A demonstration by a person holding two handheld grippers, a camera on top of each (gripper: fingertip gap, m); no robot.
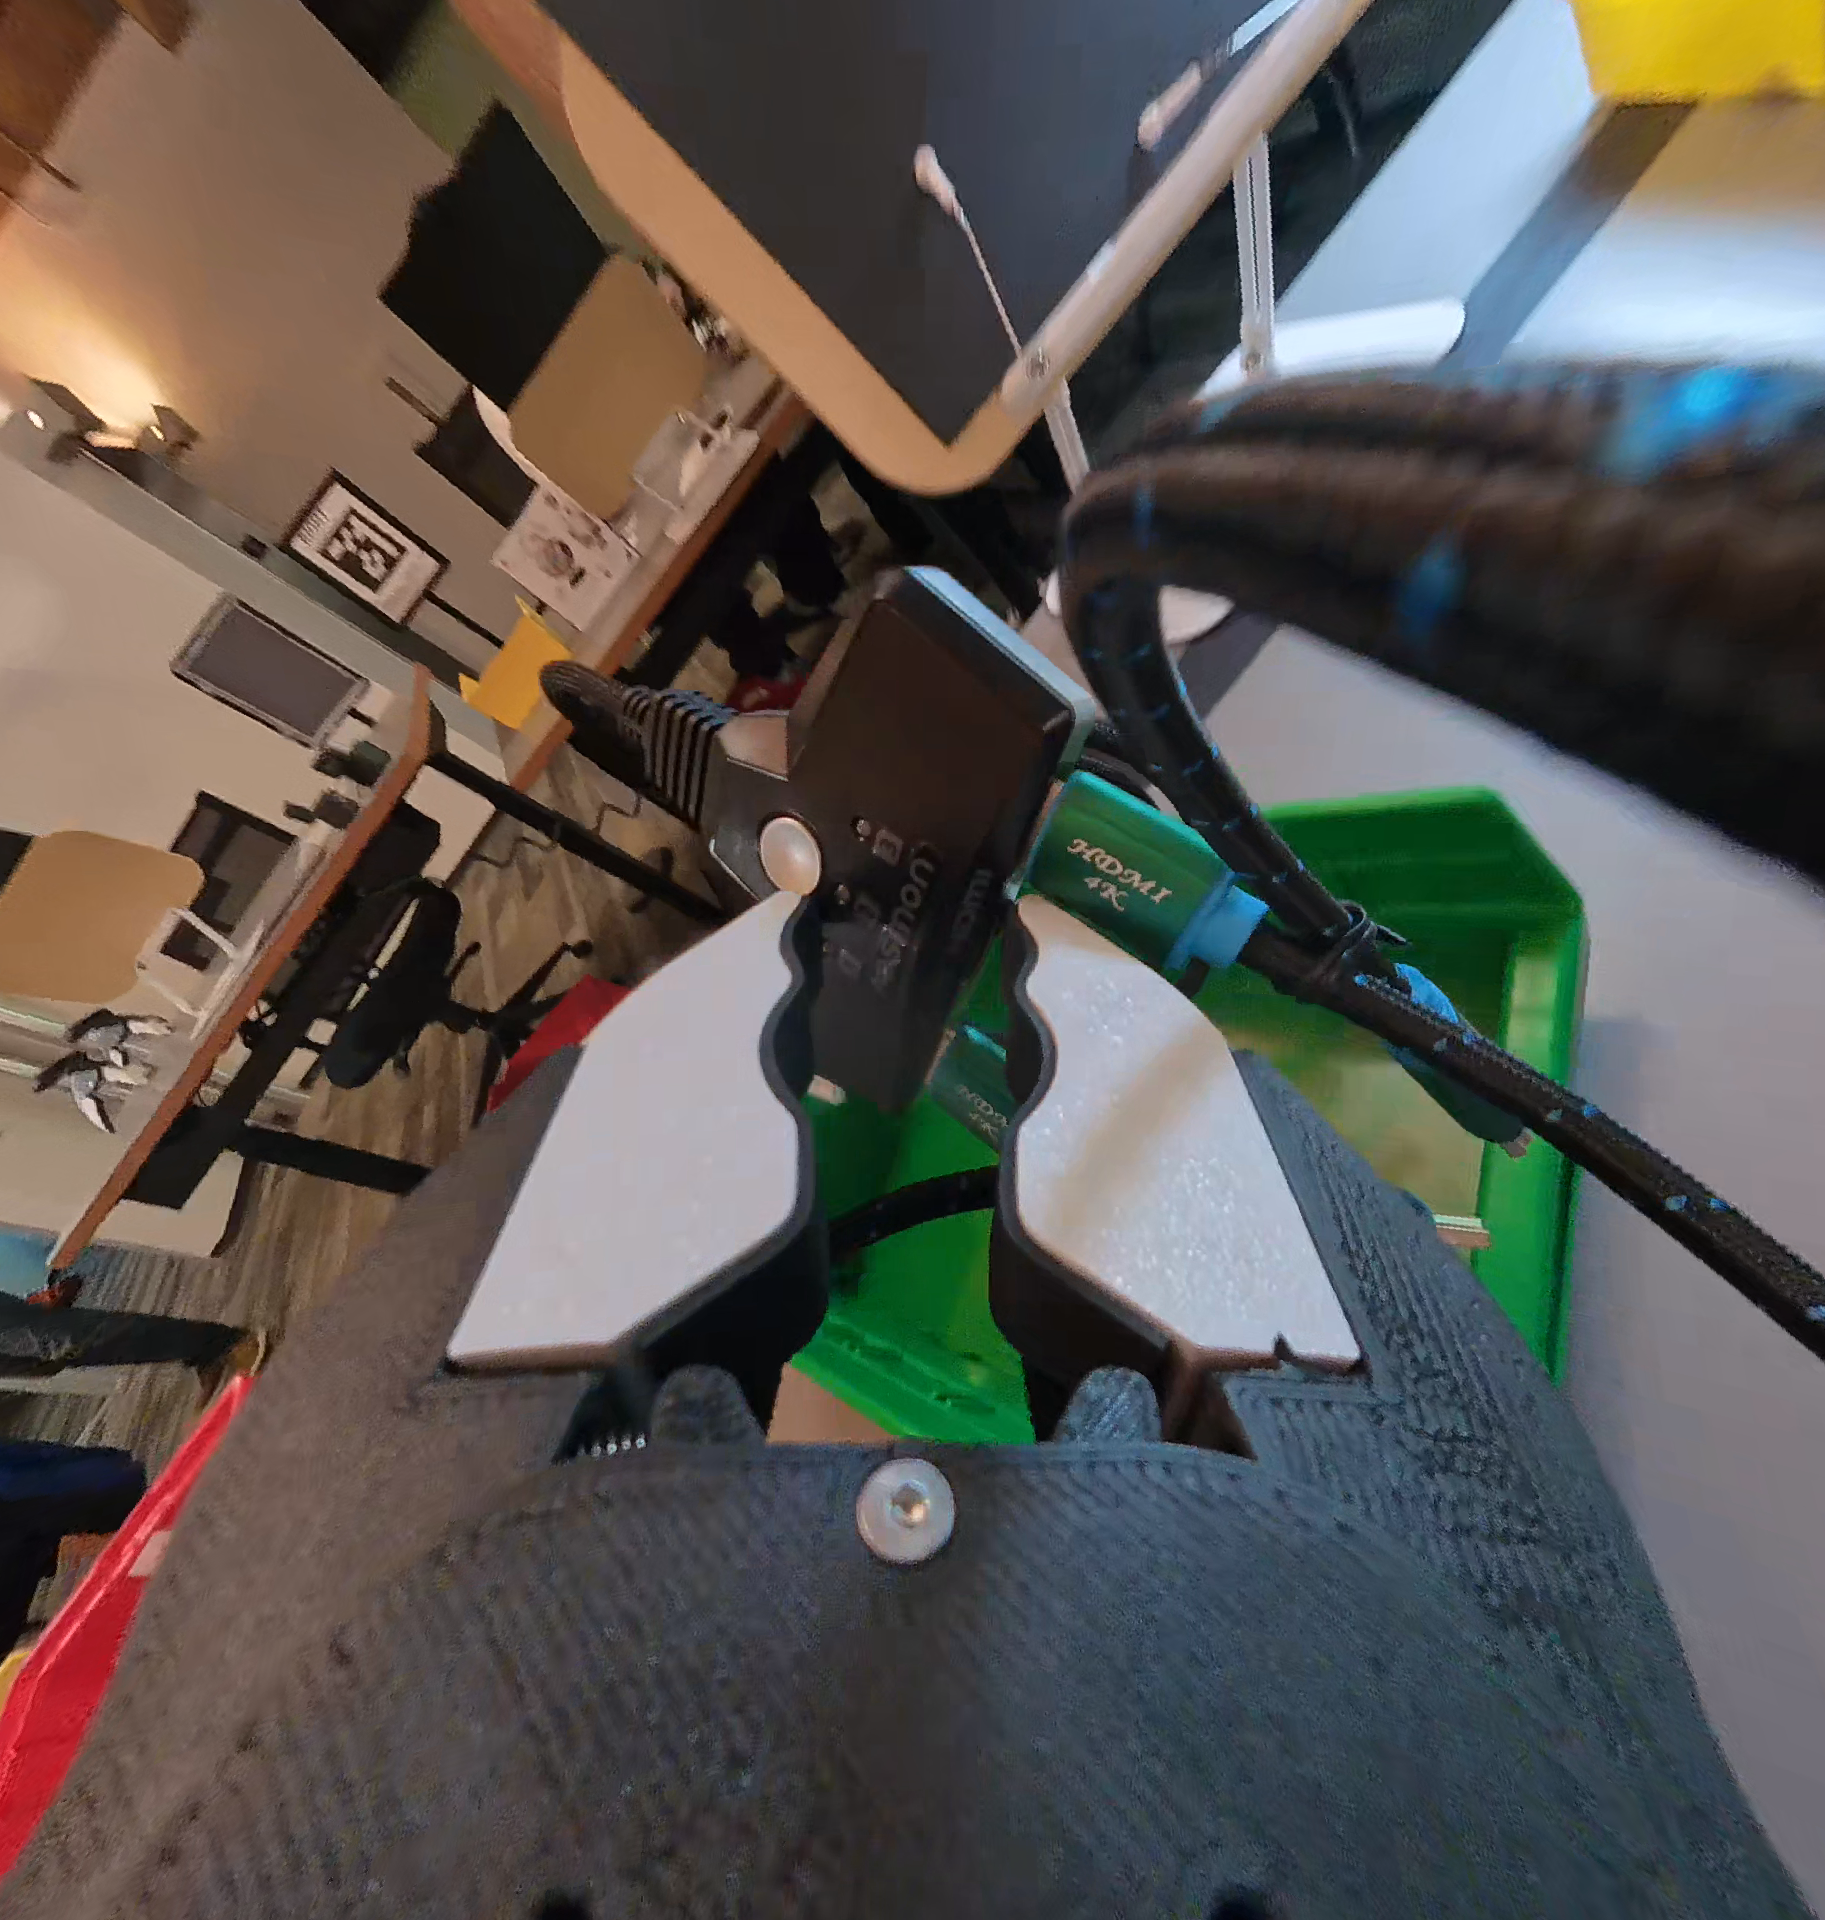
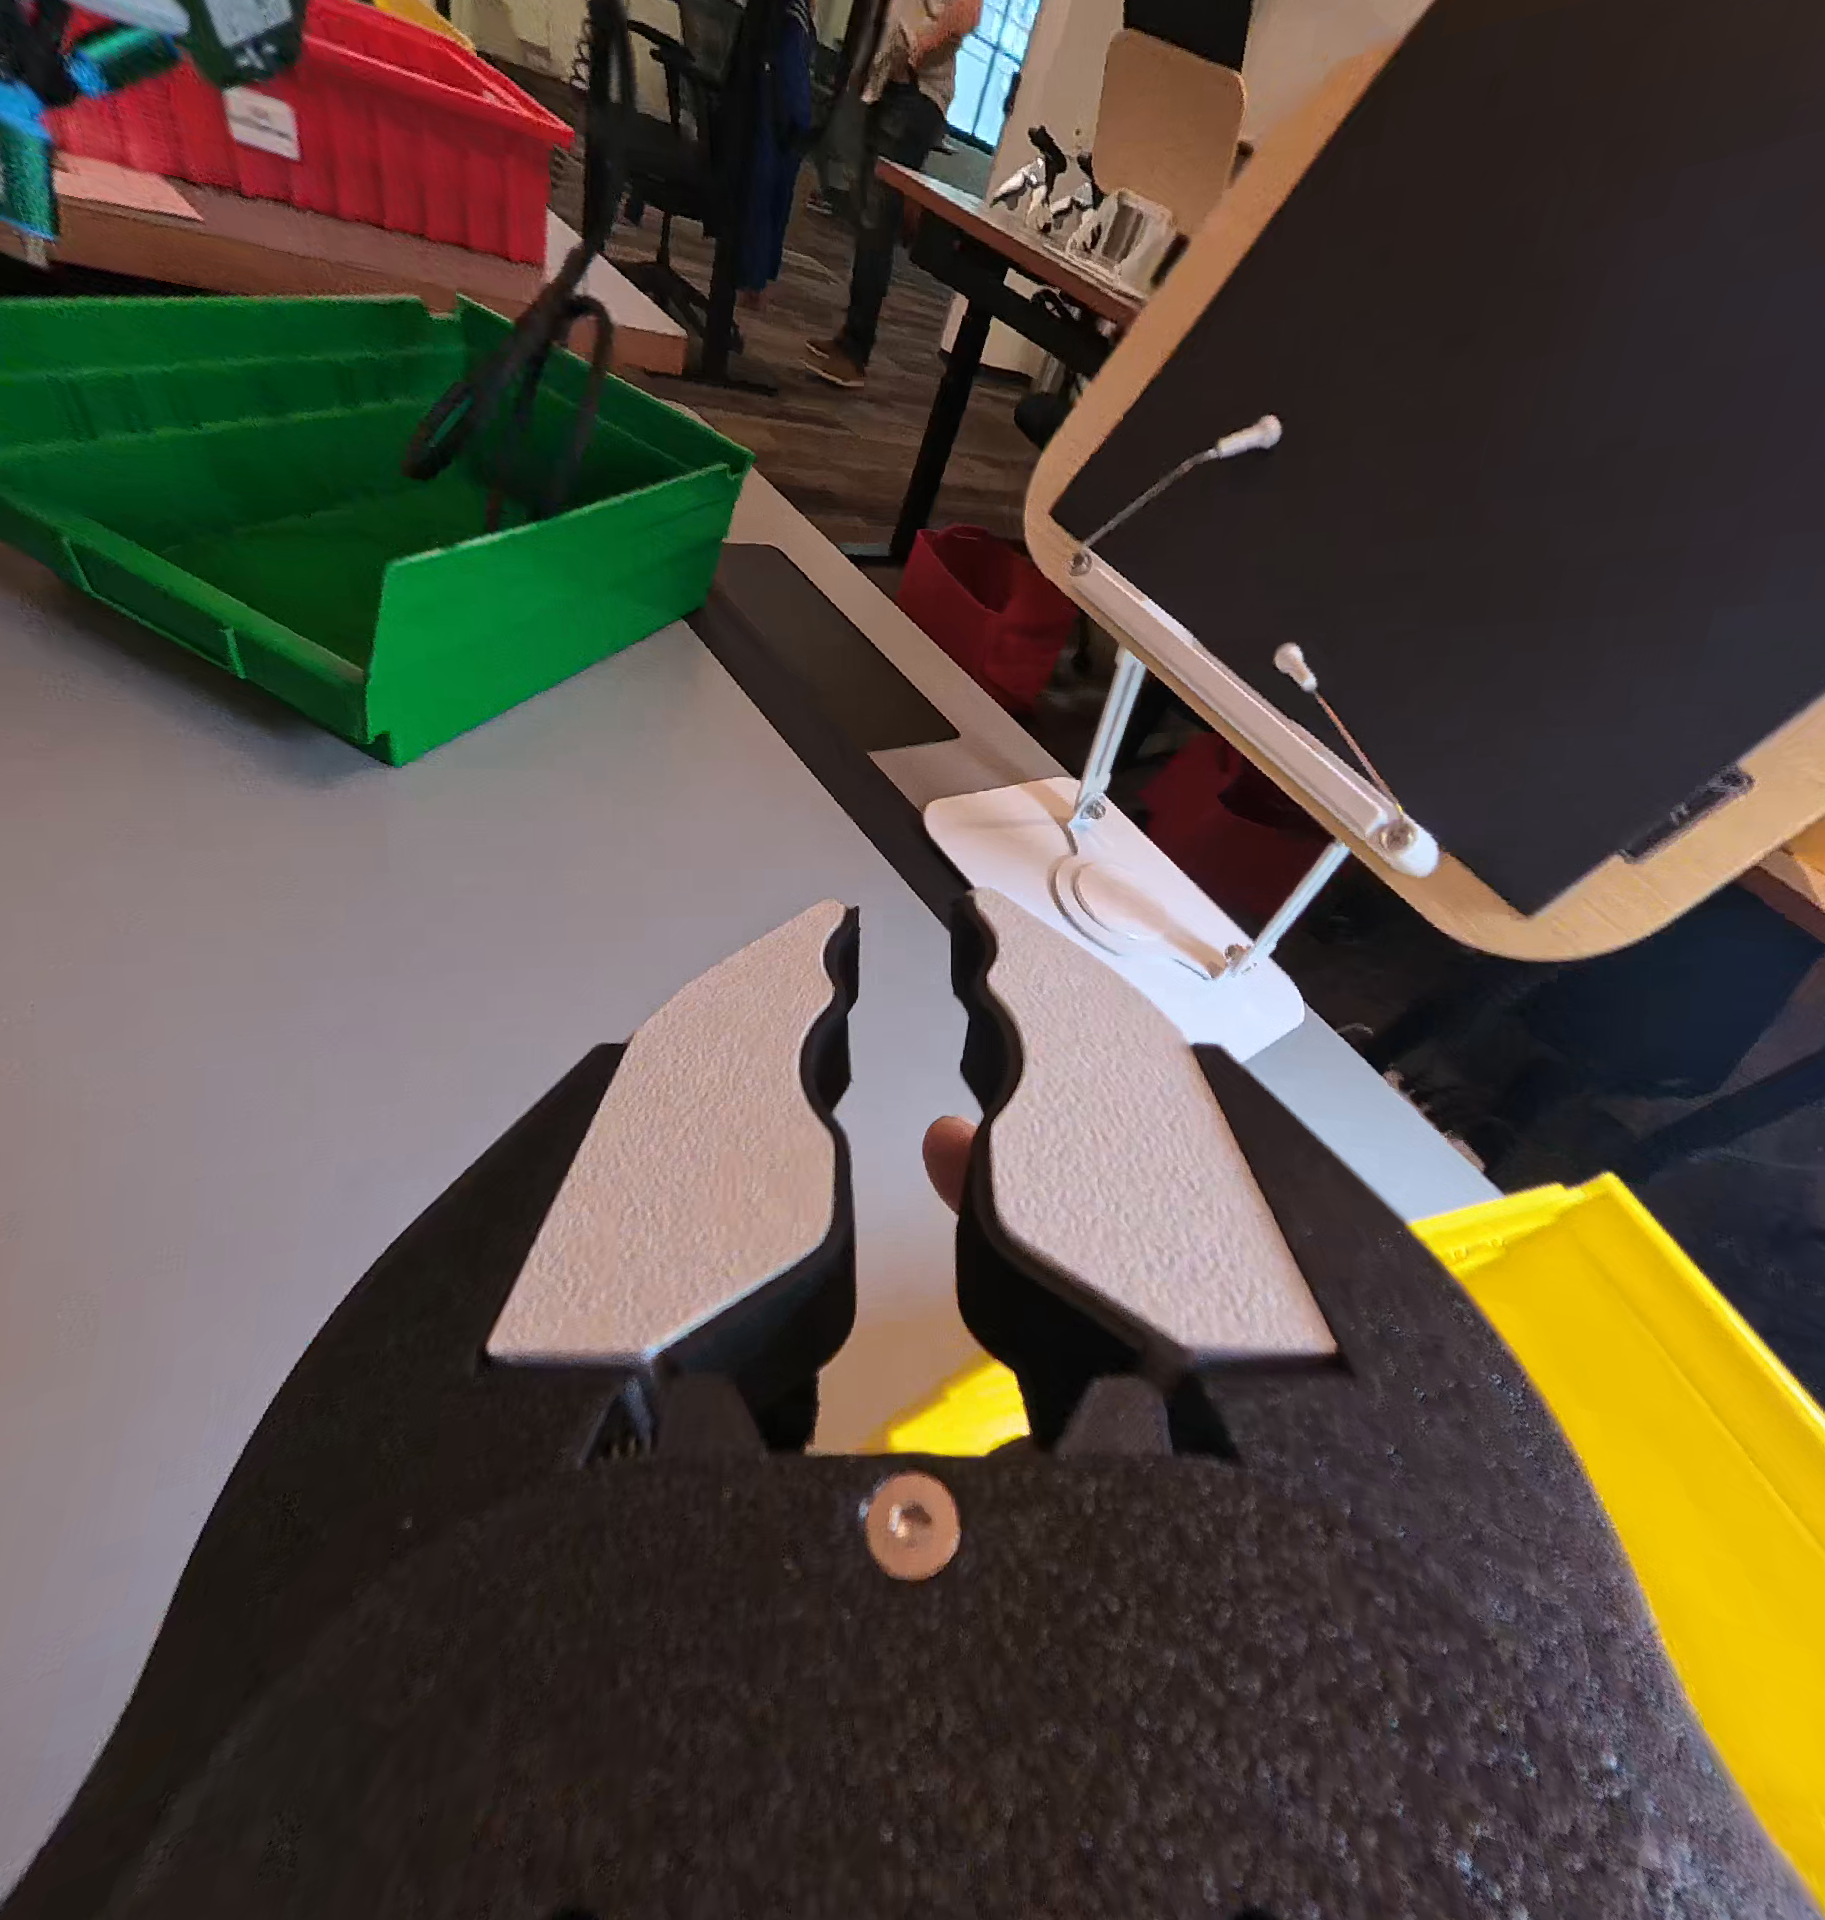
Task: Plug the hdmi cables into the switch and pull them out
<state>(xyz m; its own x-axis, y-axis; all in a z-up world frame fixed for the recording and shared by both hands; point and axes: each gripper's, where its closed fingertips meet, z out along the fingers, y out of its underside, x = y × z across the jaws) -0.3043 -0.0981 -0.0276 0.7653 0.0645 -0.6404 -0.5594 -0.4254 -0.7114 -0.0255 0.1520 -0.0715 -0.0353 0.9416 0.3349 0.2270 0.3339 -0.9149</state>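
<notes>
My left tongs [image 1: 903,997] pinching the black switch [image 1: 913,831] aloft over the green bin [image 1: 1448,935], green-plugged hdmi cables [image 1: 1126,873] seated in it, only this view shows them close, my right tongs [image 2: 903,997] slightly parted, empty above grey tabletop [image 2: 264,987], yellow bin [image 2: 1666,1455] beside.

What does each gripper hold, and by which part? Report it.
The left gripper clamps the small black rectangular HDMI switch box by its near end, across the two side edges. The right gripper holds nothing; its jaws stand slightly apart over the grey table.
</notes>
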